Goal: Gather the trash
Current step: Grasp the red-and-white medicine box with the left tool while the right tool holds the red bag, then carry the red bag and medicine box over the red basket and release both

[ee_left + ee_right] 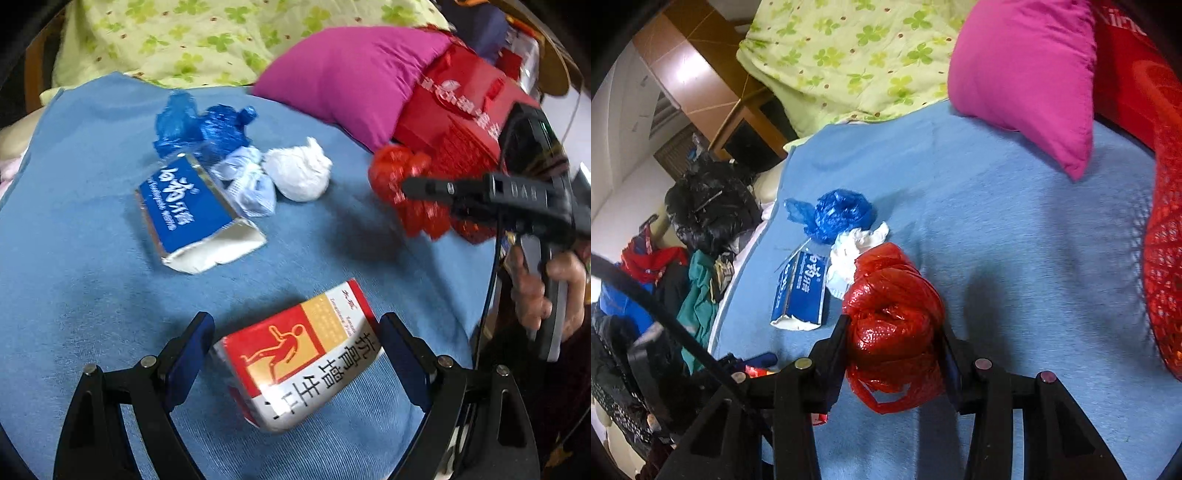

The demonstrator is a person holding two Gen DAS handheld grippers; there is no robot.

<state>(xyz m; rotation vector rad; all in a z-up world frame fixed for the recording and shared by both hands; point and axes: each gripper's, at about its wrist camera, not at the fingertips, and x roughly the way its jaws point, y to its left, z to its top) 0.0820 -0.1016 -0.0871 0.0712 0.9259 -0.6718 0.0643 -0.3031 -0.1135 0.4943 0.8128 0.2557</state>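
Observation:
My left gripper (295,319) is shut on a red, yellow and white medicine box (299,354), which hangs tilted between its blue pads just above the blue blanket (92,295). My right gripper (894,328) is shut on a crumpled red plastic bag (894,295), held off the blanket. From the left wrist view that gripper (413,192) and its red bag (391,177) hang at the right, with a hand on the handle. Further back lie a torn blue carton (188,210), a blue plastic bag (207,125), a white tissue wad (299,170) and a pale blue wad (251,184).
A pink pillow (351,74) and a green clover quilt (184,33) lie at the back. A red mesh basket (1163,277) and a red gift bag (461,99) stand at the right. Black bags and clothes (709,206) are piled beyond the blanket's left edge.

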